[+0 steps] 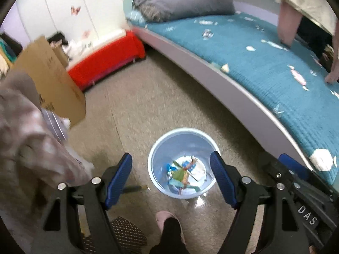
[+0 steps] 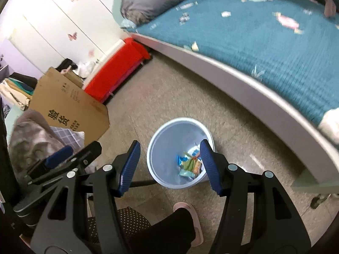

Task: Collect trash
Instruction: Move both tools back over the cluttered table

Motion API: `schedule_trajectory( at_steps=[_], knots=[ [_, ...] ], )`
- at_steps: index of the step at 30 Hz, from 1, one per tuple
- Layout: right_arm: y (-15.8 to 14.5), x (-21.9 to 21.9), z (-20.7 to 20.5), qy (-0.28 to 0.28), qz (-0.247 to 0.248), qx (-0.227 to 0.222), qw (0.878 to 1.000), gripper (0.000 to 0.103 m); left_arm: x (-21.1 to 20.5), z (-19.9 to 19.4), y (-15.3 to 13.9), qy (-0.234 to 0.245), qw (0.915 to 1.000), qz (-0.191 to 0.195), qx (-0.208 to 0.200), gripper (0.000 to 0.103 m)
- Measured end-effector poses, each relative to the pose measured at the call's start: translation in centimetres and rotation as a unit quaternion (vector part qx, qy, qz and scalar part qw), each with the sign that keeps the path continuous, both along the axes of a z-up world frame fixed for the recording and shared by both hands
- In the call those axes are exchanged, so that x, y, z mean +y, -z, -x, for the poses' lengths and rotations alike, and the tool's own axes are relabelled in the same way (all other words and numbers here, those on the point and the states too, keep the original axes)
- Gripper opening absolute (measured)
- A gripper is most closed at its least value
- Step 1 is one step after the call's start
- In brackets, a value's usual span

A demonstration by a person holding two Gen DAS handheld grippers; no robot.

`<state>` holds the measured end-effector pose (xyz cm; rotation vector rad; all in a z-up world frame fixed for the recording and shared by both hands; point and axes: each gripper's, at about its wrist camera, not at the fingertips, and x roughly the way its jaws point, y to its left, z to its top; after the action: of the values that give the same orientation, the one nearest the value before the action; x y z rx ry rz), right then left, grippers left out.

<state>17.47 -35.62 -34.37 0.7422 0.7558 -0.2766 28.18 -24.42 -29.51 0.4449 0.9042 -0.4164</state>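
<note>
Left wrist view: left hand-held gripper (image 1: 170,178) wide, nothing between pads. Pale blue bin (image 1: 157,148) on floor right below, colourful wrappers (image 1: 183,174) at bottom. Cardboard box (image 1: 52,78) and red bench (image 1: 106,63) off left, bed (image 1: 264,63) right, scraps still scattered on it.

Right wrist view: right hand-held gripper (image 2: 168,166) roughly half spread, empty, above same bin (image 2: 163,135). Slippered foot (image 2: 188,211) near bin. Candy wrapper (image 2: 287,22) on teal bedcover.

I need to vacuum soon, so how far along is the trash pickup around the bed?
Partly done. Done: several wrappers lie in the bin on the floor. In hand: nothing; the left gripper and right gripper are both open and empty above the bin. Left: many wrappers, such as a pink one, are scattered on the teal bedspread.
</note>
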Motion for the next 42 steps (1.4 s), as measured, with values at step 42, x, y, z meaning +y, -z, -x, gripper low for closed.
schedule_trajectory(
  at_steps=[42],
  knots=[
    [-19.9, 32.2, -4.1, -0.326, 0.126, -0.102, 0.931, 0.065, 38.7, 2.5, -16.9, -0.101, 0.985, 0.126, -0.061, 0.059]
  ],
)
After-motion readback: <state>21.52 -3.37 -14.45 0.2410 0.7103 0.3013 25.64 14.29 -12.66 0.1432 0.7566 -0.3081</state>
